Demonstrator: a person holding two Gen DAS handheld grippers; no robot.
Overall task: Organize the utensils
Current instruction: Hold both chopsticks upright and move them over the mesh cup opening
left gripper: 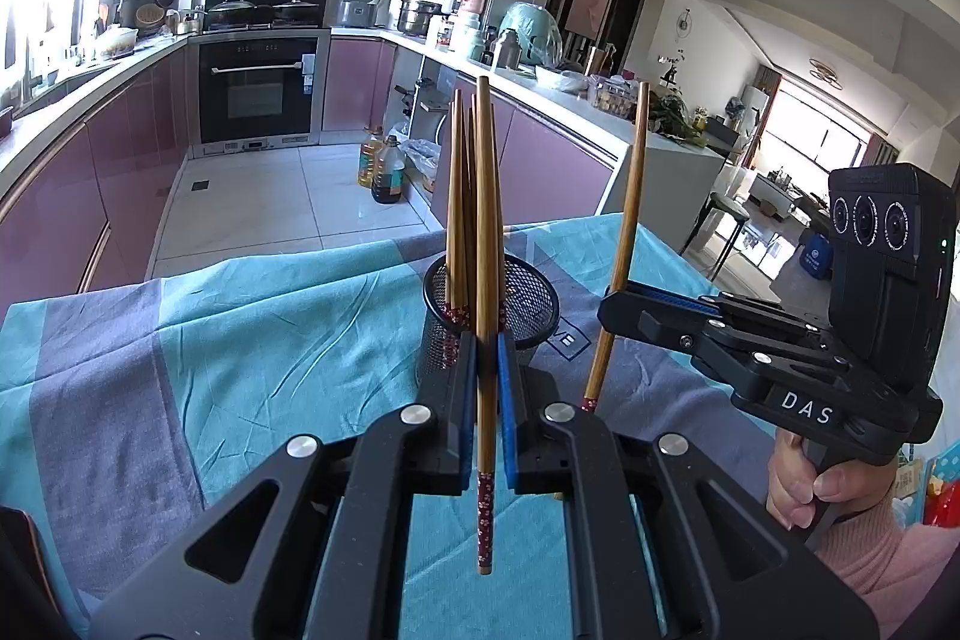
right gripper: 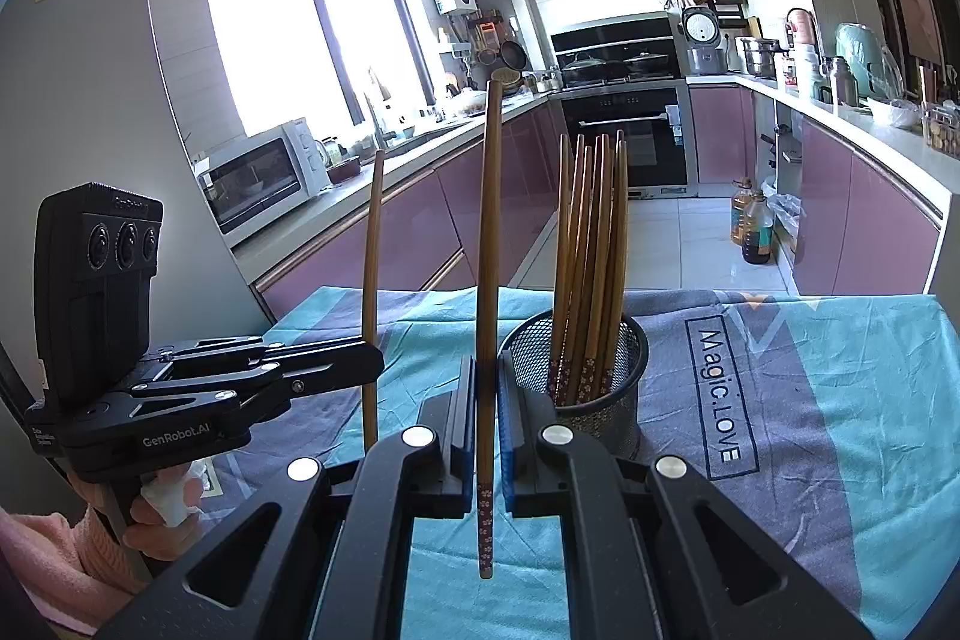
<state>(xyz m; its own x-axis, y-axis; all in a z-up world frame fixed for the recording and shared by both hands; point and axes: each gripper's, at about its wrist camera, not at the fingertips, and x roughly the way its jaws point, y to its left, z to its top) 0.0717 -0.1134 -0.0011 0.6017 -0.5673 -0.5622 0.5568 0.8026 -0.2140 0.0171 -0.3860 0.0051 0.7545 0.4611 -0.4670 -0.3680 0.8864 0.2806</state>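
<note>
Each gripper holds one brown chopstick upright above the table. In the left wrist view my left gripper [left gripper: 487, 340] is shut on a chopstick [left gripper: 486, 220], whose red flowered end hangs below the pads. Just behind it stands a black mesh holder [left gripper: 534, 316] with several chopsticks [left gripper: 457, 196] in it. To the right, my right gripper [left gripper: 612, 304] is shut on the other chopstick [left gripper: 622, 220]. In the right wrist view my right gripper [right gripper: 487, 361] clamps its chopstick [right gripper: 491, 220], with the holder [right gripper: 624, 388] just right of it. My left gripper [right gripper: 372, 358] and its chopstick [right gripper: 374, 250] are at the left.
A teal and grey cloth [right gripper: 840, 400] covers the table. Past the table's far edge lies a kitchen floor with oil bottles [left gripper: 384, 166], an oven [left gripper: 258, 94] and purple cabinets. A microwave [right gripper: 258, 184] sits on the left counter. A hand in a pink sleeve [left gripper: 864, 538] grips the right handle.
</note>
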